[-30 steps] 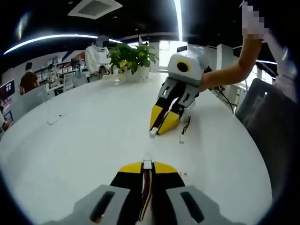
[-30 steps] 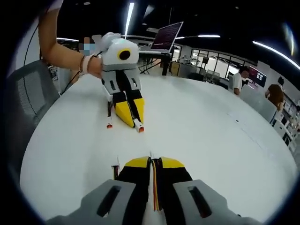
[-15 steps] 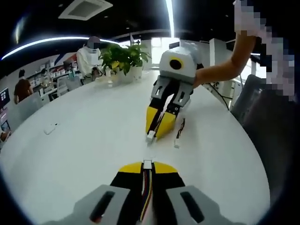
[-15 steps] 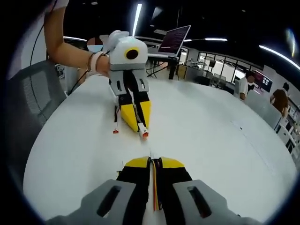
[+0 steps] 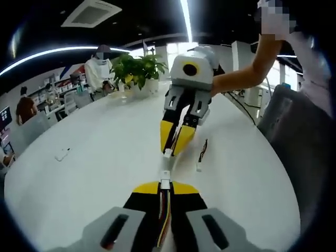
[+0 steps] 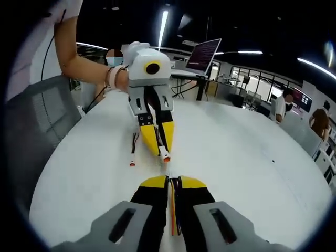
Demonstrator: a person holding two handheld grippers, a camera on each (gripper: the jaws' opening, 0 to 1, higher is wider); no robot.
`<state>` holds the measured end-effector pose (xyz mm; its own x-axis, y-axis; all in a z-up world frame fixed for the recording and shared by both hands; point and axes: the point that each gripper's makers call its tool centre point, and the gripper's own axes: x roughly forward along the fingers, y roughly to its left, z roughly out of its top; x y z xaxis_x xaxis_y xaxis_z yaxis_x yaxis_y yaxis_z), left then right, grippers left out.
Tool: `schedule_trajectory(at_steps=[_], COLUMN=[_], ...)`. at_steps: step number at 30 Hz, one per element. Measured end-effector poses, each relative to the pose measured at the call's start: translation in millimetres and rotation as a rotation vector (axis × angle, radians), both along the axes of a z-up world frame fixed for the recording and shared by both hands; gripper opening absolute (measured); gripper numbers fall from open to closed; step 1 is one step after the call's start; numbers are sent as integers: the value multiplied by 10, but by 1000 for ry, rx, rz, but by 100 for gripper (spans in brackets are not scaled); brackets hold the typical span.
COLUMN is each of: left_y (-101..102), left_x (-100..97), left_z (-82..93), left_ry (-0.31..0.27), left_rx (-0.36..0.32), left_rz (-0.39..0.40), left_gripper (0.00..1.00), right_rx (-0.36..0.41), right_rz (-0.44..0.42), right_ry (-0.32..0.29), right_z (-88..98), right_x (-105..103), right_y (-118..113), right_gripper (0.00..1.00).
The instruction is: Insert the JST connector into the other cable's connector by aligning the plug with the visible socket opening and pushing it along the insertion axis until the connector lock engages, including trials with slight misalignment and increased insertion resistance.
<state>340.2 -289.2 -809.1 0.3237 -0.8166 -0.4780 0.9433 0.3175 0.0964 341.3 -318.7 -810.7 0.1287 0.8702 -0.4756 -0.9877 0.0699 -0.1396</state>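
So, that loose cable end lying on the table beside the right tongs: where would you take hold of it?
Probably the white connector housing, pinched across its sides from above. It lies flat on the white table. The thin wires trailing back toward the right tongs look too slack to hold it steady.

On the table (image 5: 94, 157), the two claws face tip to tip, a plant (image 5: 137, 67) behind.

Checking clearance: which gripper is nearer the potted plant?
Right. The right gripper lies ahead, toward the potted plant; the left gripper faces it from farther back.
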Motion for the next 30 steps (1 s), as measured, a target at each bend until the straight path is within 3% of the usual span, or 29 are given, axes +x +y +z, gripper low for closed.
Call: schedule_trajectory(at_steps=[23, 30], left_y=[-104, -89], left_x=[-84, -81], left_z=[81, 62], left_ry=[19, 17], left_rx=[-41, -22], left_rz=[-41, -36], left_gripper=[1, 1], right_rx=[35, 57], right_rz=[46, 46], right_ry=[39, 66], right_z=[36, 52], right_x=[-103, -108], right_y=[86, 99], right_gripper=[4, 4])
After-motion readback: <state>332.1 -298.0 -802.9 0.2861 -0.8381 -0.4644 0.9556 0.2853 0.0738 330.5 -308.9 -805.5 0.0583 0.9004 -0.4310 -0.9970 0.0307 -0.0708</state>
